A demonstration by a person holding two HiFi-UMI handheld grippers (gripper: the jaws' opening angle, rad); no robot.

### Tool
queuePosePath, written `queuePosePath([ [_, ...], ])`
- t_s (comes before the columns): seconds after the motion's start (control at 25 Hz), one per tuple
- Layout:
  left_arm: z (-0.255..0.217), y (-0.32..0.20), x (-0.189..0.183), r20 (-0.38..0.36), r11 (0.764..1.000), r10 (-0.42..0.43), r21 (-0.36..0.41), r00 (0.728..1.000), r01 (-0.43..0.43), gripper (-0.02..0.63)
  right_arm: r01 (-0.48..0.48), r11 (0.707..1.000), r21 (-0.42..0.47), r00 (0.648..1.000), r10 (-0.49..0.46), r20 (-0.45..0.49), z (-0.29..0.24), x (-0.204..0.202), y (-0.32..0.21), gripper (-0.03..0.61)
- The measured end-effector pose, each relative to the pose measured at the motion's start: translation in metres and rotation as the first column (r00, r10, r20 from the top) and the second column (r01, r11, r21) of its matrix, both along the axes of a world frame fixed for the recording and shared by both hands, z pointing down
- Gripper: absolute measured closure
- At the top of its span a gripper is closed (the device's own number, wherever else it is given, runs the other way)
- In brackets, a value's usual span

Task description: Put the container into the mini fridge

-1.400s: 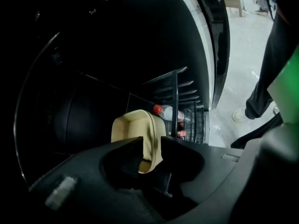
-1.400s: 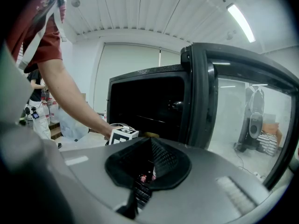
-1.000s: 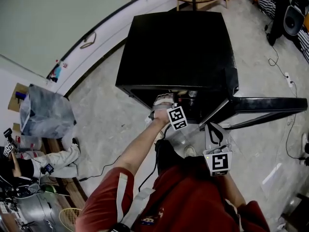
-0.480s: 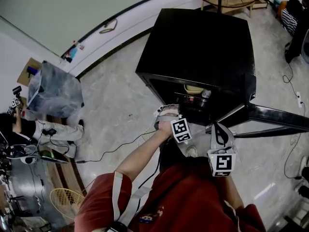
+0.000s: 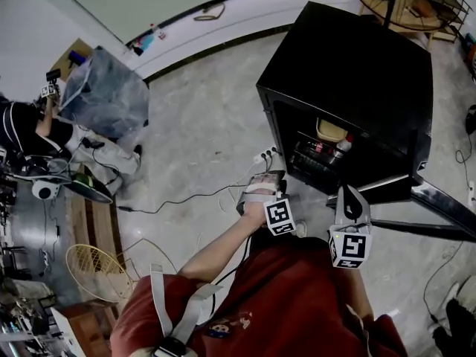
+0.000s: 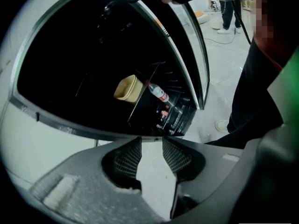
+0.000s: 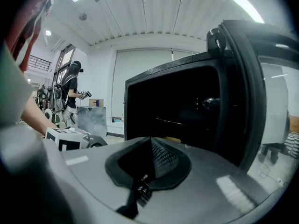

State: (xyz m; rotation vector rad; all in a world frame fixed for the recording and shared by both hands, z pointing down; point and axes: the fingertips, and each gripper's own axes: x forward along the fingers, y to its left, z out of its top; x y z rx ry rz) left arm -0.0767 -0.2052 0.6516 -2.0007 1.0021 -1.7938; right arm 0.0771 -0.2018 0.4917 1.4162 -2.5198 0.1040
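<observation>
The black mini fridge (image 5: 349, 73) stands at the upper right of the head view with its door (image 5: 439, 203) swung open. Inside, a beige container (image 5: 331, 130) sits on a shelf beside a red-capped bottle (image 5: 342, 146). The left gripper view shows the same container (image 6: 127, 88) and bottle (image 6: 159, 93). My left gripper (image 5: 262, 188) hangs in front of the opening and clear of it. It is open (image 6: 152, 148), with only floor showing between its jaws. My right gripper (image 5: 349, 199) is near the door's inner side, shut (image 7: 150, 148) and holding nothing.
A cable (image 5: 186, 199) and a power strip (image 5: 265, 155) lie on the floor left of the fridge. A plastic-wrapped bin (image 5: 104, 95) and a person (image 5: 30, 132) are at far left, with a wicker basket (image 5: 93, 270) lower left. A wooden table (image 5: 409, 10) stands behind the fridge.
My left gripper has drawn back from the fridge opening toward me, and the container has stayed on the shelf. The head view has swung, so the fridge now lies further right.
</observation>
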Motion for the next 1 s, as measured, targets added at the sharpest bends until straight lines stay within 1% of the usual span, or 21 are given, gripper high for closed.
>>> queuePosePath([
  [0.12,-0.009,0.013,-0.021,0.0,0.996,-0.084,0.006,0.996,0.084,0.468,0.045,0.999,-0.002,0.999,-0.045,0.002,0.001,-0.011,-0.004,0.58],
  [0.24,-0.023,0.02,-0.038,-0.015,0.985,-0.169,0.037,0.986,0.169,0.469,0.064,0.998,0.001,0.998,-0.064,0.004,0.001,-0.02,-0.008,0.58],
  [0.28,-0.029,0.022,-0.043,-0.03,0.979,-0.196,0.05,0.98,0.197,0.469,0.068,0.998,0.002,0.998,-0.068,0.005,0.002,-0.023,-0.009,0.58],
  [0.36,-0.041,0.028,-0.052,-0.087,0.96,-0.263,0.072,0.961,0.269,0.469,0.083,0.997,0.002,0.997,-0.083,0.008,0.001,-0.029,-0.01,0.58],
  [0.48,-0.06,0.036,-0.066,-0.184,0.922,-0.349,0.11,0.919,0.372,0.475,0.109,0.994,0.007,0.994,-0.109,0.007,0.0,-0.038,-0.012,0.58],
  [0.64,-0.085,0.042,-0.079,-0.296,0.873,-0.4,0.164,0.867,0.459,0.495,0.123,0.992,0.015,0.992,-0.123,-0.001,-0.003,-0.044,-0.015,0.58],
  [0.8,-0.106,0.044,-0.082,-0.408,0.829,-0.405,0.214,0.818,0.517,0.495,0.134,0.991,0.012,0.991,-0.134,-0.005,-0.002,-0.048,-0.018,0.58],
  [0.88,-0.118,0.043,-0.081,-0.485,0.807,-0.394,0.223,0.78,0.547,0.495,0.146,0.989,0.014,0.989,-0.146,-0.011,-0.002,-0.051,-0.018,0.58],
  [1.0,-0.138,0.041,-0.074,-0.608,0.779,-0.351,0.232,0.712,0.582,0.495,0.16,0.987,0.016,0.987,-0.159,-0.015,-0.004,-0.054,-0.019,0.58],
])
